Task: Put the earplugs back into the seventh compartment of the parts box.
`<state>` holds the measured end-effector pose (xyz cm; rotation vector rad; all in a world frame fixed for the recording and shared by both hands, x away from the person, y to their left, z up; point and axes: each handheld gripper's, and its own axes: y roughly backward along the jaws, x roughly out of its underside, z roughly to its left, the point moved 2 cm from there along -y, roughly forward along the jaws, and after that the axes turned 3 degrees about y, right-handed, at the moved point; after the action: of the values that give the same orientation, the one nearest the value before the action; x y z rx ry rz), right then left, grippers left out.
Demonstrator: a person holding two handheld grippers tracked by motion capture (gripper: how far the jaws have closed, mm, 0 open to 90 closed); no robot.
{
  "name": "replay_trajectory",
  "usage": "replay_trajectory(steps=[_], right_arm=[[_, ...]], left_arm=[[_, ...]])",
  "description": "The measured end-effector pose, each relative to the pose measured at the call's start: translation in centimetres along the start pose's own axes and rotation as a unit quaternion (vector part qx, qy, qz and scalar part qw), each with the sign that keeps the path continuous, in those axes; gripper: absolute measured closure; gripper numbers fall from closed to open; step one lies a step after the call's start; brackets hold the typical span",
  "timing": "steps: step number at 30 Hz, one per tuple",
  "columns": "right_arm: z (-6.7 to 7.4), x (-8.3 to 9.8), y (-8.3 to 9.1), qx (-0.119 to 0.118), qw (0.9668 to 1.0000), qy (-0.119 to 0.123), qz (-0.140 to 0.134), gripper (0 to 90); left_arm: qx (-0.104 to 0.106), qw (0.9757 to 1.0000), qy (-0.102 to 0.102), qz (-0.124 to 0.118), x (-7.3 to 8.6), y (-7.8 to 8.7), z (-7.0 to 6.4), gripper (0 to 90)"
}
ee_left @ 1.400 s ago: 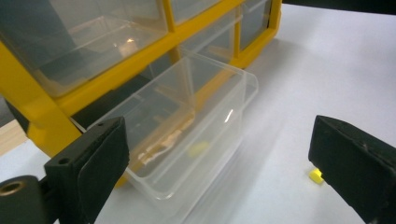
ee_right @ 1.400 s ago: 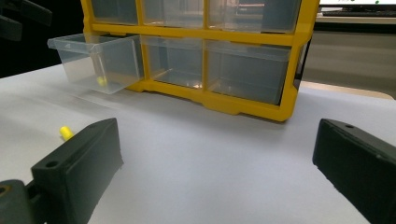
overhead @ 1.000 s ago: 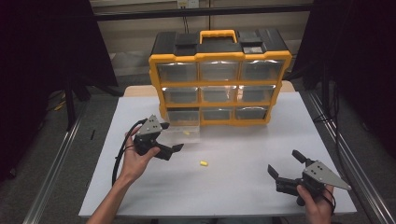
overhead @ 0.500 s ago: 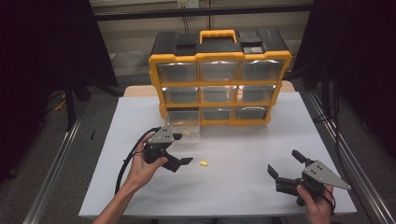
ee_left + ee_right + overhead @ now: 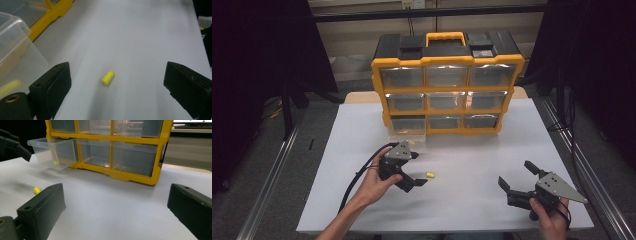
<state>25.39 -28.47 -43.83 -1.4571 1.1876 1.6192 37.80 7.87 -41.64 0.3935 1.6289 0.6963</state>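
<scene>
White table (image 5: 462,200): one yellow plug (image 5: 430,174), one nine-drawer organizer (image 5: 447,85), two grippers (image 5: 412,176) (image 5: 517,180) both gaping, empty.

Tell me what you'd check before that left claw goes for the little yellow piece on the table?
1. Left gripper jaws open wide enough: ok.
2. Yellow piece lies between the jaws' line, ahead of them: ok.
3. Jaws down at the piece: not ok, not yet around it.
4. White table bare around the piece: ok.
5. Clear drawer pulled out of the yellow organizer, ready to take it: ok.
6. Right gripper out of the way, open, holding nothing: ok.
</scene>
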Motion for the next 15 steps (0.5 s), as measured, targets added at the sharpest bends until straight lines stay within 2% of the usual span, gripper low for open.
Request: replay_trajectory(steps=[4,8,9,13,15], right_arm=[[0.0,0.0,0.0,-0.002,1.0,0.002,0.001,1.1],[0.0,0.0,0.0,0.0,1.0,0.001,0.002,1.1],[0.0,0.0,0.0,0.0,1.0,0.001,0.002,1.1],[0.0,0.0,0.0,-0.002,1.0,0.002,0.001,1.1],[0.0,0.0,0.0,-0.001,1.0,0.002,0.002,1.1]], left_arm=[[0.019,0.9996,-0.005,0.021,0.0,-0.9,-0.1,5.4],[0.019,0.9986,-0.015,0.047,-0.2,-1.9,-0.2,5.6],[0.023,0.998,-0.023,0.054,-0.2,-2.1,-0.2,7.5],[0.021,0.9966,-0.026,0.075,-0.7,-2.8,-0.2,10.9],[0.024,0.995,-0.032,0.091,-0.9,-3.0,-0.1,14.6]])
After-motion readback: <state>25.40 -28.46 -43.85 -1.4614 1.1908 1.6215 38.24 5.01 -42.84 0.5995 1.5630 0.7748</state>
